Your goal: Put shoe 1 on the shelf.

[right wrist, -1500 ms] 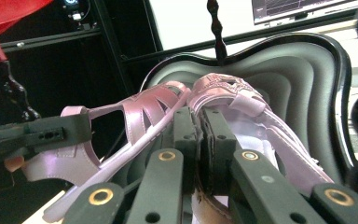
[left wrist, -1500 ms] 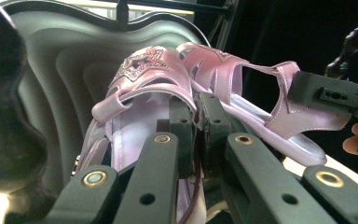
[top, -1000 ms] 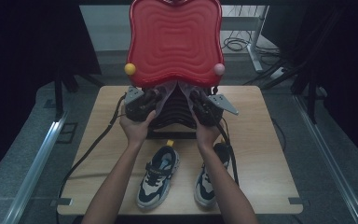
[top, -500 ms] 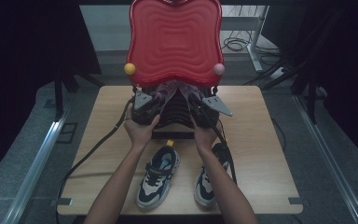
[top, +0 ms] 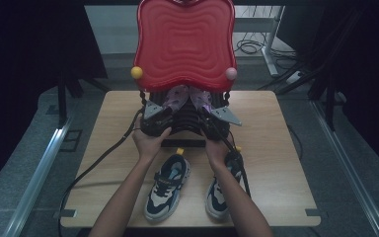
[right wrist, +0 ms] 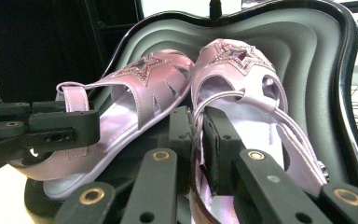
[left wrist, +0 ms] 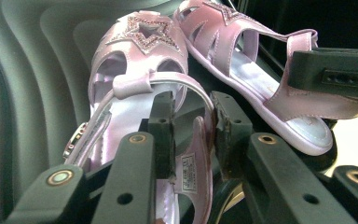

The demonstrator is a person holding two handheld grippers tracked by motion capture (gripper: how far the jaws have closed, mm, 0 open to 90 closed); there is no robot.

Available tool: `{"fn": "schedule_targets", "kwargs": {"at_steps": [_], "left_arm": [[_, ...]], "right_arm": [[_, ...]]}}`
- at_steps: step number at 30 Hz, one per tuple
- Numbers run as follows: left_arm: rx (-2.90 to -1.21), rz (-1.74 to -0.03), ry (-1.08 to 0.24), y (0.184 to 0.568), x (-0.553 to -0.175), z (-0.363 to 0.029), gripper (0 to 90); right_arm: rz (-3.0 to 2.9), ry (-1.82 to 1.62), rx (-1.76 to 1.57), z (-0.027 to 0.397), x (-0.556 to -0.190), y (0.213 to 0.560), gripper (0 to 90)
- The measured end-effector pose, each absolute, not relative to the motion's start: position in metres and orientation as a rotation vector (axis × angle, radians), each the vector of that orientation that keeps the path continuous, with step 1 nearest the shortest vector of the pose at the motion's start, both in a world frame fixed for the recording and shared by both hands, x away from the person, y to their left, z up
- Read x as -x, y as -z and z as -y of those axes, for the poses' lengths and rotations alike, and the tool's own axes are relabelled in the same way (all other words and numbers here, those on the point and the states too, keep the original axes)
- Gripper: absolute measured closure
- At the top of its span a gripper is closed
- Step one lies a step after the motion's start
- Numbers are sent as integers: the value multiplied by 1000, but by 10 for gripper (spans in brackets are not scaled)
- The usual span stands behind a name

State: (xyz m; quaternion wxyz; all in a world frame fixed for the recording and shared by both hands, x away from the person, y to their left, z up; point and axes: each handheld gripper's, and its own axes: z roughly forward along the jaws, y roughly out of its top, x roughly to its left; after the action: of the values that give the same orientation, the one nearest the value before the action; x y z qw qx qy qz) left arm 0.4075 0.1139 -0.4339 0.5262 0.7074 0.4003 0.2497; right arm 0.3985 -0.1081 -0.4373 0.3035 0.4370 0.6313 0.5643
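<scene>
Two pale pink satin sandals with glittery star toes lie side by side, toes up, in a black ribbed tray under a wavy red lid at the far end of the wooden bench. The left sandal has its heel strap between the left claw, whose jaws have just been opening and stand slightly apart. The right claw pinches the right sandal by its heel strap. Two grey-and-white trainers sit nearer the person.
</scene>
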Motion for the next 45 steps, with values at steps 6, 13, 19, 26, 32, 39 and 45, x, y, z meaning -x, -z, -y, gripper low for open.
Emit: {"fn": "schedule_targets", "kwargs": {"at_steps": [6,13,19,26,32,39,45], "left_arm": [[-1699,-949,-564,433,-408,-118,668],[-1707,-937,-551,432,-406,-119,656],[-1716,-932,-535,427,-402,-122,615],[-1686,-928,-510,425,-390,-132,560],[-1691,-908,-497,423,-376,-142,540],[-1684,-873,-460,420,-359,-151,526],[-1708,-835,-420,422,-344,-153,526]], "right_arm": [[-1691,-1462,-1124,107,-400,437,844],[-1755,-1409,-1107,107,-402,442,844],[-1787,-1441,-1155,112,-403,441,732],[-1840,-1465,-1147,121,-392,434,644],[-1861,-1499,-1108,133,-374,424,620],[-1905,-1538,-1051,144,-356,418,590],[-1979,-1585,-966,162,-331,423,560]]}}
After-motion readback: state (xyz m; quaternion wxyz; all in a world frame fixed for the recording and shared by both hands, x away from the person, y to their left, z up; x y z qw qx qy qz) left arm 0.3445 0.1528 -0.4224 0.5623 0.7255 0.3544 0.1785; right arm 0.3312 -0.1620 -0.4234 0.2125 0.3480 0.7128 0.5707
